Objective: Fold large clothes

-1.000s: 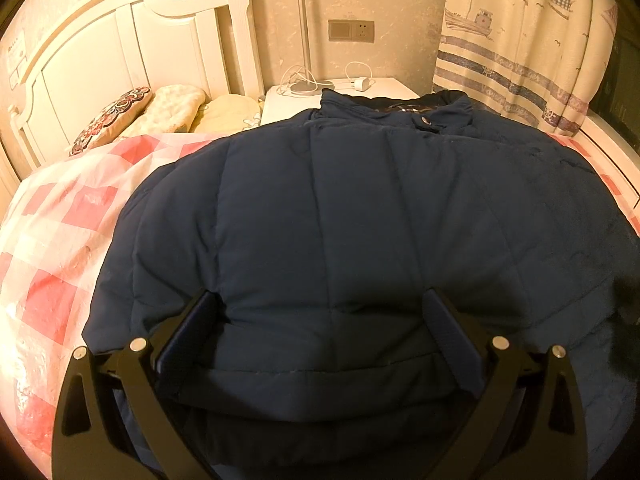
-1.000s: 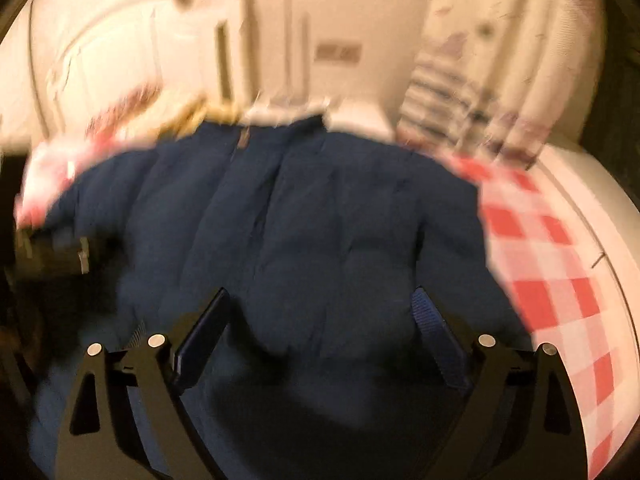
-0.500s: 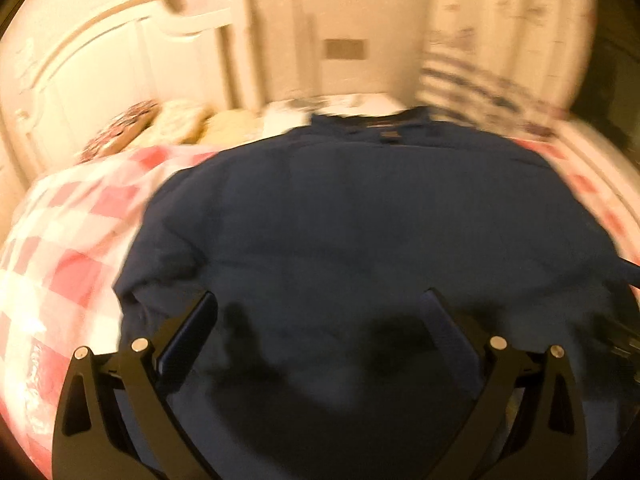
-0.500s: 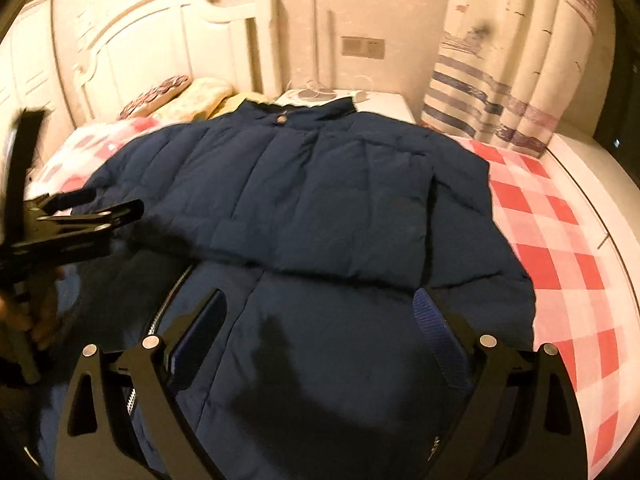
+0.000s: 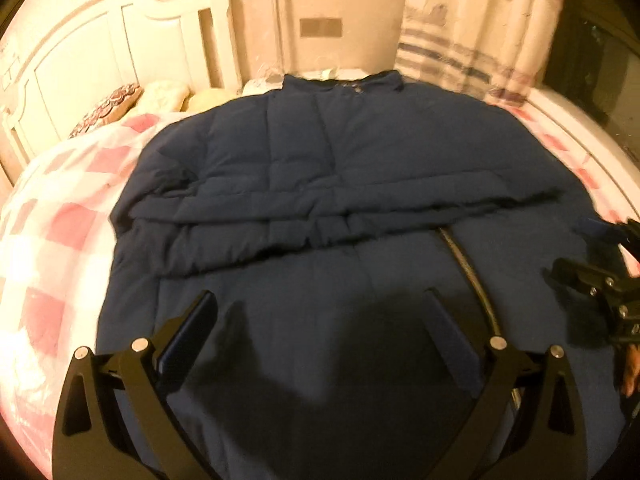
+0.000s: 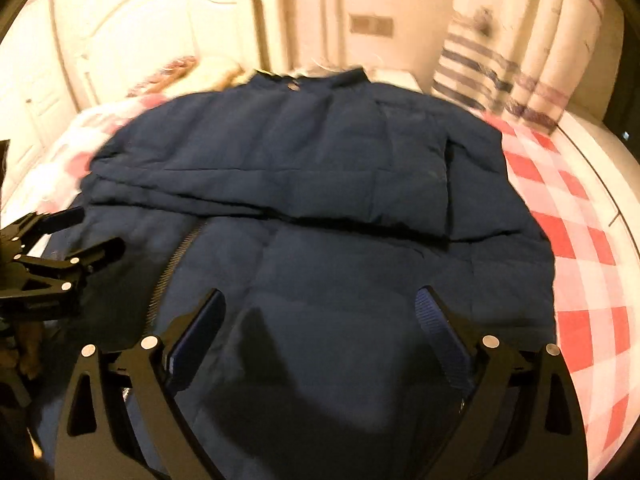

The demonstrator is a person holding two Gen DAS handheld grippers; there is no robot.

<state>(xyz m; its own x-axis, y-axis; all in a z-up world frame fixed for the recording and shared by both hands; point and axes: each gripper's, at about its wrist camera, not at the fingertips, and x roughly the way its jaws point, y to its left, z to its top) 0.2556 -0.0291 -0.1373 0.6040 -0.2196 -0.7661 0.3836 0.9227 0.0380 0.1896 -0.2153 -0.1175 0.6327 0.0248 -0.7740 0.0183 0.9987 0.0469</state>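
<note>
— On the checked bedspread (image 6: 576, 240), where did the navy padded jacket (image 5: 340, 168) lie, and how much room did you have around it?

— It lay flat across the bed, collar toward the headboard (image 5: 100, 60) and the pillows (image 5: 164, 94), with both sleeves folded across the chest in a band. On your left a broad strip of pink-and-white cover was free beside the jacket's edge; on your right a similar checked strip ran out to the bed's pale rim near the curtain (image 6: 520, 60). The hem reached down under both tools, so there was little bare bed on the near side.

— And how were your grippers placed?

— You had the left gripper (image 5: 320, 332) above the lower front panel, fingers spread wide and holding nothing, with the zip (image 5: 468, 268) running just right of it. The right gripper (image 6: 320, 328) was over the same lower part, also spread wide and empty, each tool showing at the edge of the other's view.
</note>
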